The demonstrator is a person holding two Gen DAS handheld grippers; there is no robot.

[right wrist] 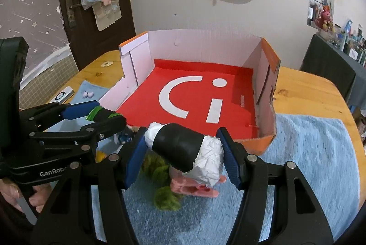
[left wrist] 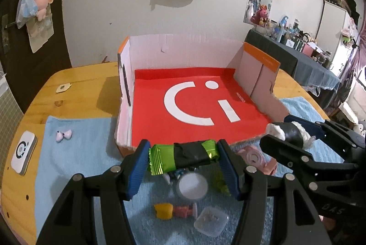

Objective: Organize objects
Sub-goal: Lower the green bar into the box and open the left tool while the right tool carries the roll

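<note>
Your left hand-held gripper (left wrist: 183,154) clamps a green packet (left wrist: 180,157), your right (right wrist: 183,151) a white roll (right wrist: 186,150); the box (left wrist: 194,94) at 12 o'clock holds nothing, several items remain on the towel (left wrist: 80,130).

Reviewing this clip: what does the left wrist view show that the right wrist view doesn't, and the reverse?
Only the left wrist view shows the clear plastic container, the yellow toy piece and the round white lid on the blue towel beneath the left claw.

Only the right wrist view shows the green fuzzy clump and the person's hand on the left claw's handle.

Both show the open box with the red floor, the left claw shut on the green foil roll, and the right claw shut on the black-and-white roll.
</note>
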